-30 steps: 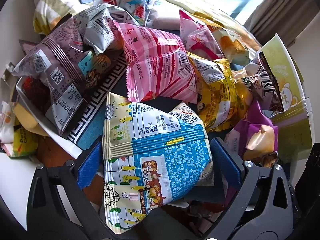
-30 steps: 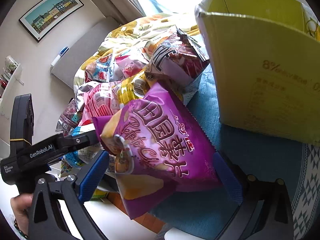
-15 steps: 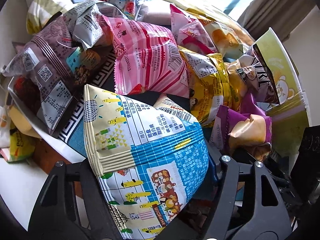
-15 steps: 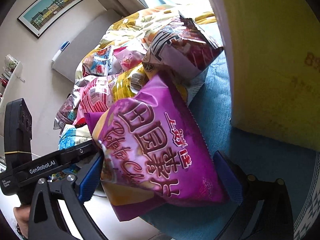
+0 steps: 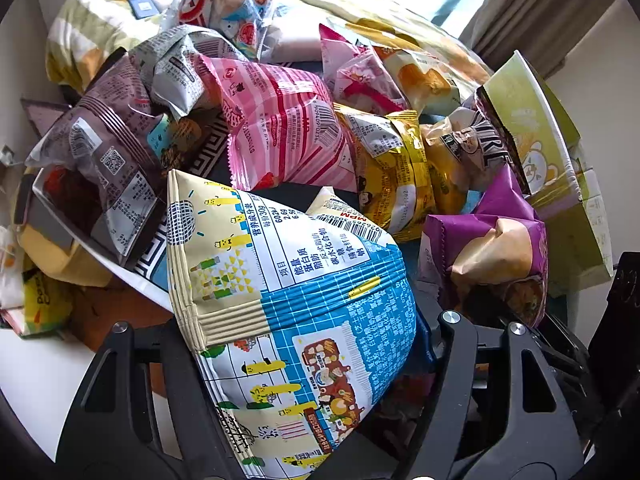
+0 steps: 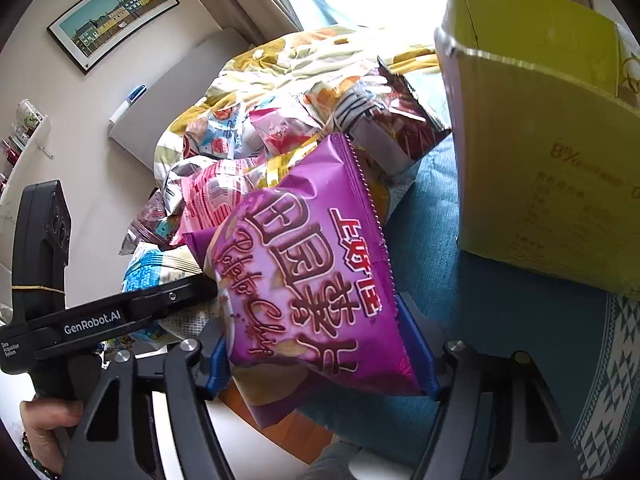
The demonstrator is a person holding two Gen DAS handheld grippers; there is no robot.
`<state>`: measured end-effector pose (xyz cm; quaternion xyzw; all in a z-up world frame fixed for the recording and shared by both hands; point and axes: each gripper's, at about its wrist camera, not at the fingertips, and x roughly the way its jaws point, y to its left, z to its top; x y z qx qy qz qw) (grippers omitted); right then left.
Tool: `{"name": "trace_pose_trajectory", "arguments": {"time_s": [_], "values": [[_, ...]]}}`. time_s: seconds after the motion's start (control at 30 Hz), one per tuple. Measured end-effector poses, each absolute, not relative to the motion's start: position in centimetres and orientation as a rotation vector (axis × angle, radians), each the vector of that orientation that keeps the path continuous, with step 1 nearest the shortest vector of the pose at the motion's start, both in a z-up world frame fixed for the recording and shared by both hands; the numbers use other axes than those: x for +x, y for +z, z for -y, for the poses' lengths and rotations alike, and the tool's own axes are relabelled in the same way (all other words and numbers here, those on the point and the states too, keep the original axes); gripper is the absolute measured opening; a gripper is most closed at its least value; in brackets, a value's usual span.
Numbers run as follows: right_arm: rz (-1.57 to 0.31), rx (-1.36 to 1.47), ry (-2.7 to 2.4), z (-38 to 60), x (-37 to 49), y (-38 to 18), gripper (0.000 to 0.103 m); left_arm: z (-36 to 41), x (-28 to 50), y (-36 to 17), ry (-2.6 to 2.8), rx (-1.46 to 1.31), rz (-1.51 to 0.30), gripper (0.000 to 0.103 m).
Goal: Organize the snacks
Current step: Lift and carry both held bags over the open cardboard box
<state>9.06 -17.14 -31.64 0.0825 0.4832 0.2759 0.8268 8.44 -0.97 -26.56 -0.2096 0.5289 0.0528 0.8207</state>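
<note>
Raised purple chip bag (image 6: pixel 308 280) nears seemingly empty green box (image 6: pixel 540 184).

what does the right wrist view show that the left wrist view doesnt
Only the right wrist view: a framed picture on the wall, the hand holding the left tool, and the right gripper closing on the purple chip bag.
Only the left wrist view: the left gripper clamped on the blue and cream bag, and a brown bag.
Both: the pink striped bag and the green box.
</note>
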Motion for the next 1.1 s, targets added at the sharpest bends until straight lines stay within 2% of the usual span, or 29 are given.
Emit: {"name": "trace_pose_trajectory", "arguments": {"time_s": [0.2,0.57,0.87,1.1], "values": [[-0.995,0.162,0.586,17.1,8.2,-28.9,0.066,0.9,7.6,-23.4,0.127,-0.440,-1.091,0.067],[-0.833,0.106,0.576,19.6,8.6,-18.8,0.066,4.0,8.5,-13.2,0.137,-0.347,-0.929,0.067],[-0.699,0.067,0.432,26.0,11.4,-11.9,0.066,10.7,15.0,-6.9,-0.031,-0.275,-0.809,0.067],[-0.712,0.123,0.262,31.2,14.9,-10.4,0.066,17.0,22.8,-5.5,-0.214,-0.195,-0.826,0.067]]}}
